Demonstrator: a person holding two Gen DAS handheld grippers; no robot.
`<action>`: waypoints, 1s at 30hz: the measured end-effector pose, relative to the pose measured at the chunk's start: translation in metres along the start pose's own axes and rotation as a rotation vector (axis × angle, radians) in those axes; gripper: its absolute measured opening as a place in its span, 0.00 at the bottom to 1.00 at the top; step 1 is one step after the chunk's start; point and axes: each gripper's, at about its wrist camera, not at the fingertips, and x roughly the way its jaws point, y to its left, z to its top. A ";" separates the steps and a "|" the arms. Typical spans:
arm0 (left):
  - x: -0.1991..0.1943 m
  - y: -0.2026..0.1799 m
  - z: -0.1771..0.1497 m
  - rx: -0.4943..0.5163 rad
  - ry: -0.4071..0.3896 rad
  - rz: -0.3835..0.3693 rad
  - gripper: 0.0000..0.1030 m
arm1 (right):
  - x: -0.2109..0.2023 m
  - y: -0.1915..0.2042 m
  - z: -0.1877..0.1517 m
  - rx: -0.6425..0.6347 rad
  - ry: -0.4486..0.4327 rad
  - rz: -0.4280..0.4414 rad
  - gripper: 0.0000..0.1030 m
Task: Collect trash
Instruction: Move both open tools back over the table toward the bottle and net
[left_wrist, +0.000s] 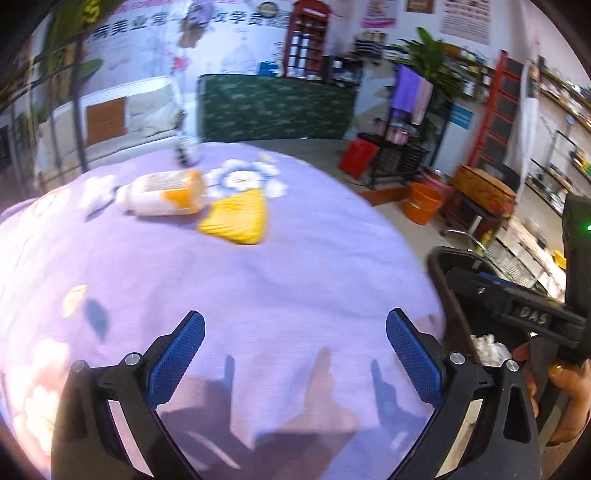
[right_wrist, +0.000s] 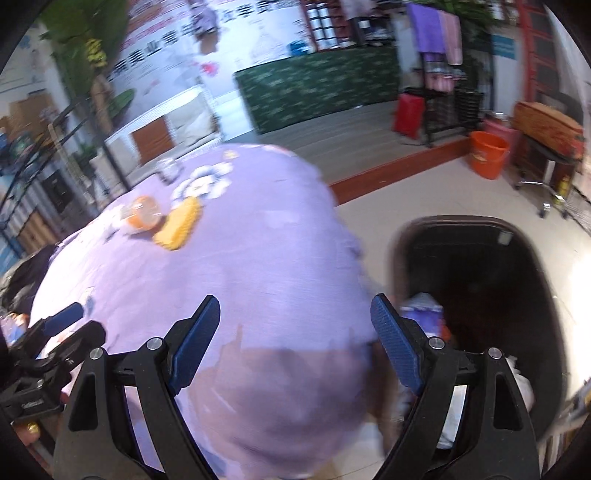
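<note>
A plastic bottle (left_wrist: 164, 192) with an orange label lies on its side on the purple flowered cloth (left_wrist: 258, 288), far across the table. A yellow packet (left_wrist: 236, 218) rests just right of it. Both show smaller in the right wrist view, the bottle (right_wrist: 142, 218) and the packet (right_wrist: 179, 225). My left gripper (left_wrist: 295, 354) hovers open over the near cloth, nothing between its blue pads. My right gripper (right_wrist: 295, 339) is also open and empty, at the table's right edge. A black bin (right_wrist: 480, 302) stands on the floor beside the table, with crumpled white paper (left_wrist: 487, 345) inside.
An orange bucket (right_wrist: 487, 153) and a red box (right_wrist: 408, 114) stand on the floor beyond the table. A green-covered counter (left_wrist: 273, 107) lies farther back. A small clear cup (left_wrist: 186, 147) sits at the table's far edge. A hand (left_wrist: 565, 398) holds the right gripper's handle.
</note>
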 end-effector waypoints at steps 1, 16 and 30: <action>-0.001 0.008 0.000 -0.006 0.003 0.015 0.94 | 0.005 0.008 0.003 -0.009 0.007 0.019 0.81; 0.010 0.103 0.025 0.003 0.068 0.147 0.94 | 0.117 0.124 0.057 -0.152 0.203 0.219 0.73; 0.061 0.131 0.076 0.370 0.097 0.178 0.94 | 0.226 0.154 0.087 -0.081 0.373 0.253 0.26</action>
